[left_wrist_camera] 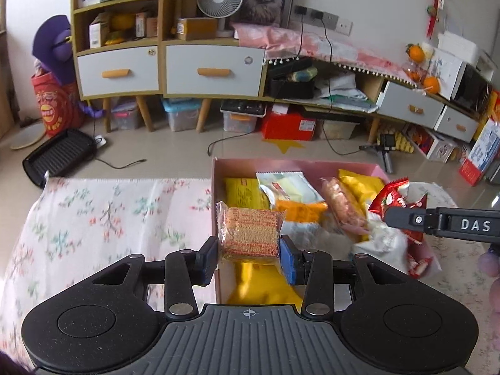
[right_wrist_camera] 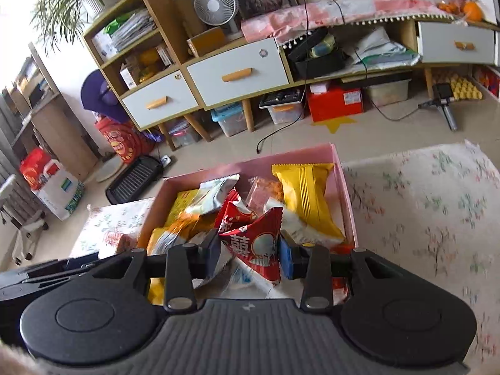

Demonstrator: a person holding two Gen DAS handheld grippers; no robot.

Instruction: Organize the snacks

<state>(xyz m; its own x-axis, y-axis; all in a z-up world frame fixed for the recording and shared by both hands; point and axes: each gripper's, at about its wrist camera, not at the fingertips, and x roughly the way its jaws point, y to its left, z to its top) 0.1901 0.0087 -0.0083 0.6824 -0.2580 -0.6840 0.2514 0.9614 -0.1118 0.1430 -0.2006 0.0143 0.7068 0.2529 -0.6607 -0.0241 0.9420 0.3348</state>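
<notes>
A pink box full of snack packets sits on a floral cloth. My left gripper is shut on a clear-wrapped packet of orange biscuits, held over the box's left wall. My right gripper is shut on a red packet with white print above the pile in the pink box. In the left wrist view the right gripper's black finger comes in from the right, with the red packet on it. The box holds yellow, white-green and orange packets.
The floral cloth spreads left of the box and, in the right wrist view, right of it. Beyond lie a tiled floor, a black grill tray, cables, and a wooden cabinet with white drawers.
</notes>
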